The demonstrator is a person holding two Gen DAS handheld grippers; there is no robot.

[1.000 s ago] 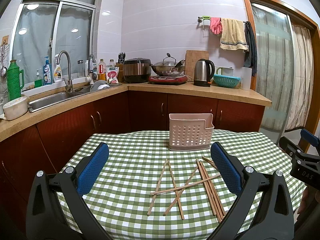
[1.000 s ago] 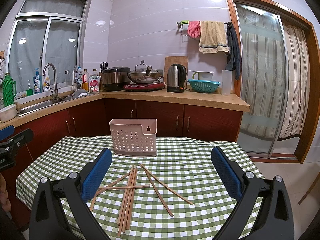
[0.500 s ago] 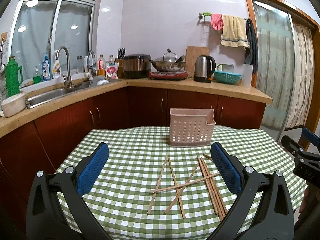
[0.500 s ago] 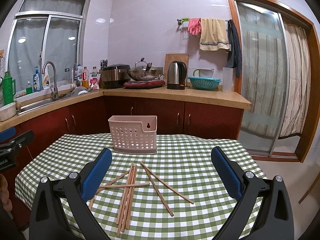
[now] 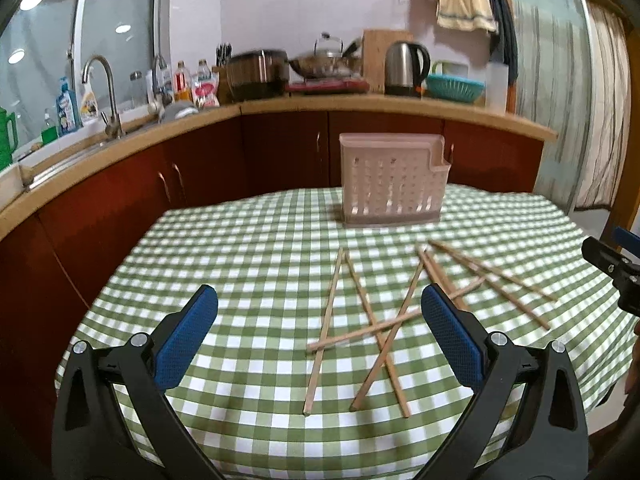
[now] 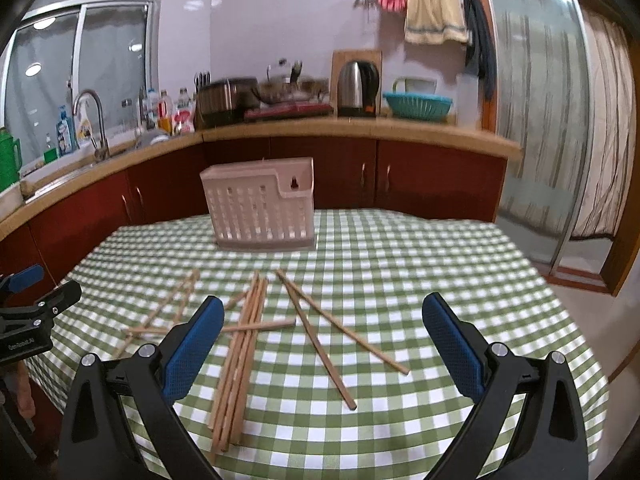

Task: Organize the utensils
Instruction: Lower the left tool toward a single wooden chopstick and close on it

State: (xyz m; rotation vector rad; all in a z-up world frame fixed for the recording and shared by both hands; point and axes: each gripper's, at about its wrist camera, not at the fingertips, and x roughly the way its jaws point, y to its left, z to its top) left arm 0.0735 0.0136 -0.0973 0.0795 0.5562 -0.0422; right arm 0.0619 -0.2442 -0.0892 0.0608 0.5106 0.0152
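Note:
Several wooden chopsticks (image 5: 362,328) lie scattered and crossed on a green checked tablecloth (image 5: 248,264); they also show in the right wrist view (image 6: 244,340). A pink perforated utensil holder (image 5: 392,180) stands upright behind them, also seen in the right wrist view (image 6: 260,204). My left gripper (image 5: 318,344) is open and empty above the near left chopsticks. My right gripper (image 6: 320,346) is open and empty above the chopstick bundle. Each gripper shows at the edge of the other's view.
The round table's edge (image 5: 100,296) drops off at the left, toward red cabinets. A kitchen counter (image 5: 360,100) behind holds a kettle (image 5: 406,62), wok, rice cooker and teal basket. A sink with tap (image 5: 100,92) is at the left.
Both grippers have moved forward and tilted down over the table, so the chopsticks and holder look nearer. Both stay open. The chopsticks have not moved.

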